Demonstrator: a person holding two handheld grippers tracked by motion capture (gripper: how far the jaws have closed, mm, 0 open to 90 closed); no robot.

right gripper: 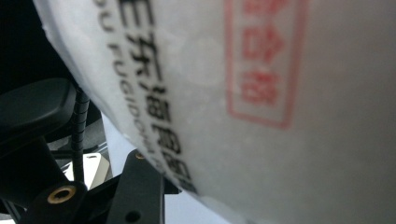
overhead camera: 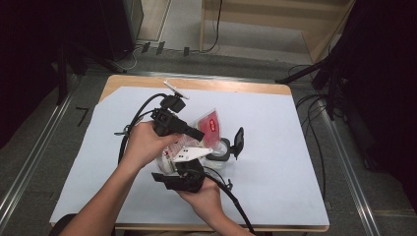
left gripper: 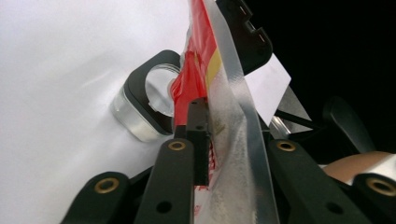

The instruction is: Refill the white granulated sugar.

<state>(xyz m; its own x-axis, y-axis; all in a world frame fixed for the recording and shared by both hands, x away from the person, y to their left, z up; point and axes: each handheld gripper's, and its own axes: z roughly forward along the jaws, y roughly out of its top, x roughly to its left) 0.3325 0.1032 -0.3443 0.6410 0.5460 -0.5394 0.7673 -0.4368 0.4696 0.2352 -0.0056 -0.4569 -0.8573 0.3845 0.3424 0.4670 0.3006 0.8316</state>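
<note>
One clear plastic bag [overhead camera: 209,129] with red print, held above the middle of the worktop [overhead camera: 275,147], tilted with its red end toward the far edge. Judged purpose: the tilt aims the bag's mouth at the jar below so the contents can run in.

One left claw [overhead camera: 193,132] is clamped on the bag; the left gripper view shows a pad pressed into the red film [left gripper: 187,98] with the clear side pinched against the other jaw. This grip appears to steer the upper part.

One right claw [overhead camera: 169,164] is under the bag's lower end, nearer the front edge. The right gripper view has the printed white film [right gripper: 261,102] lying across it at close range; whether its jaws press on the film I cannot tell. It looks placed to bear the weight.

One glass jar [overhead camera: 219,156] stands on the worktop directly under the bag, with one black hinged lid [overhead camera: 238,141] swung open toward the right edge, clear of the mouth.

Count: one bag, one jar, one lid, two claws.
</note>
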